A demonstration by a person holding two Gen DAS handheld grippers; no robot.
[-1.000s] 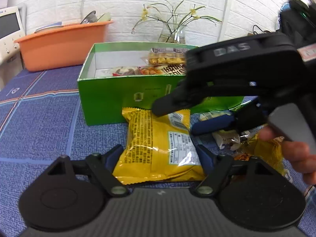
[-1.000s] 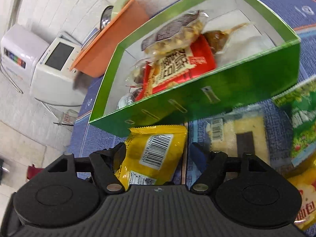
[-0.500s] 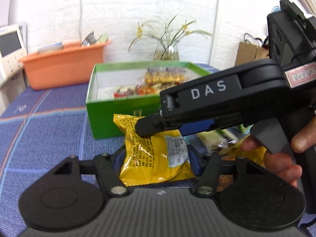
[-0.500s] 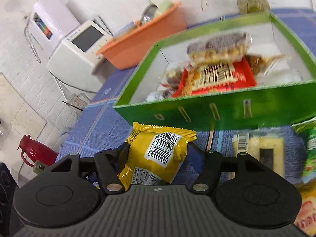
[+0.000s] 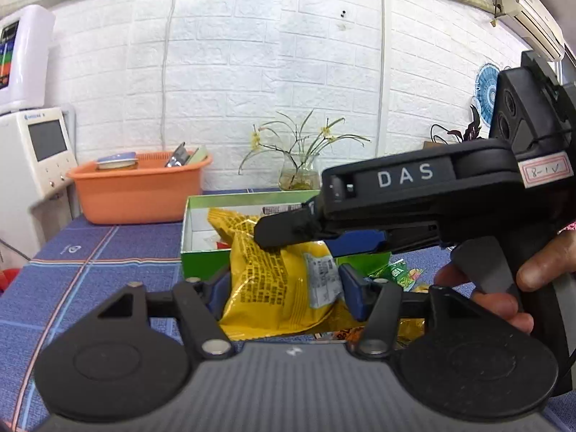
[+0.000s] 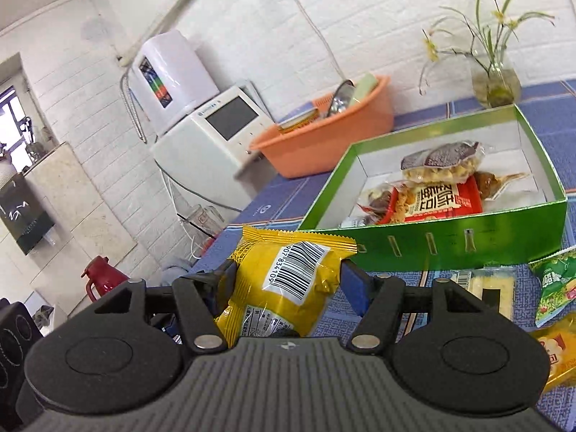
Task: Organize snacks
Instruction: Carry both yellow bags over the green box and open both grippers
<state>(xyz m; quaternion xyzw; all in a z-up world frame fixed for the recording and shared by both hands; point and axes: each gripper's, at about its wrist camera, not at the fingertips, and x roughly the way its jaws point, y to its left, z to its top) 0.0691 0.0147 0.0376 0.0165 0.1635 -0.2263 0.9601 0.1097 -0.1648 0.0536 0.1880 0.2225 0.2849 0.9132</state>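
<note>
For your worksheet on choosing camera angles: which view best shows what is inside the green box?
The right wrist view: it looks down into the green box, showing its snack packets. The left wrist view shows only the box's rim, mostly hidden behind the yellow packet and the right gripper.

- A white brick wall (image 5: 288, 54) is seen behind a blue-tiled counter (image 5: 108, 244).
- An air conditioner (image 5: 525, 10) is mounted at the upper right.
- A window (image 6: 10, 108) is lit at left.

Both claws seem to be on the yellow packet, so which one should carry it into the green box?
Right, probably. The right claw grips the yellow packet and looks straight toward the green box. The left claw clamps it too, with the right tool between it and the box.
</note>
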